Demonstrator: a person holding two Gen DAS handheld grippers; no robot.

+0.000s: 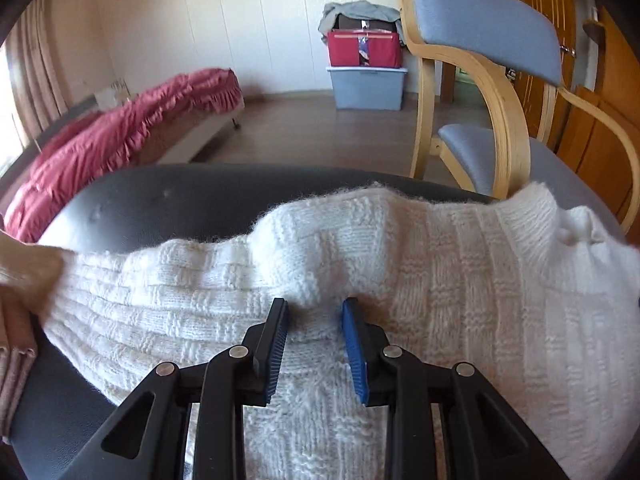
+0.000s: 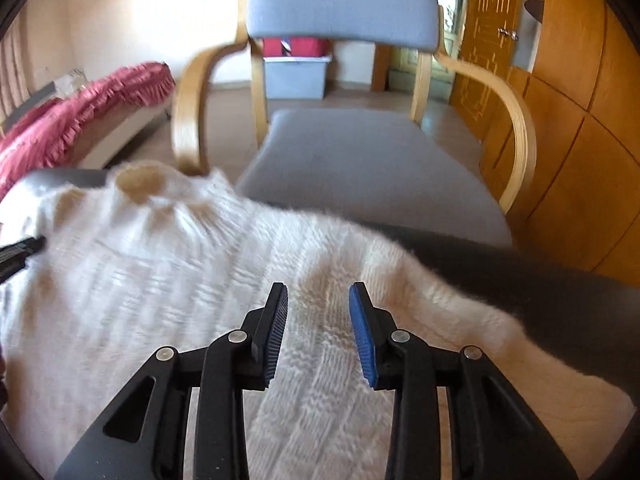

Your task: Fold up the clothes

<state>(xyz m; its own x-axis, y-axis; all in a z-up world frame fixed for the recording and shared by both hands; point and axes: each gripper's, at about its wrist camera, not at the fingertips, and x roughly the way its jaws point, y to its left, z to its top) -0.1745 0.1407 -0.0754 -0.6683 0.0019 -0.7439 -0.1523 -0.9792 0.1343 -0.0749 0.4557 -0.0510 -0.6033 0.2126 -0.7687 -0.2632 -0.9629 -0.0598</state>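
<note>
I'm holding a pinched ridge of the white sweater (image 1: 400, 280) in my left gripper (image 1: 316, 306), its jaws narrowed on the knit. The sweater is lying spread over a dark surface (image 1: 192, 192). My right gripper (image 2: 318, 292) is hovering over the sweater's edge, jaws partly apart, nothing visibly pressed between them.

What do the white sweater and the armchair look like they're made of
The white sweater: chunky knit, likely wool or acrylic; basket-weave blocks and fuzzy edges show. The armchair: pale bent wood arms, smooth and apparently varnished, with blue-grey woven fabric pads.
</note>
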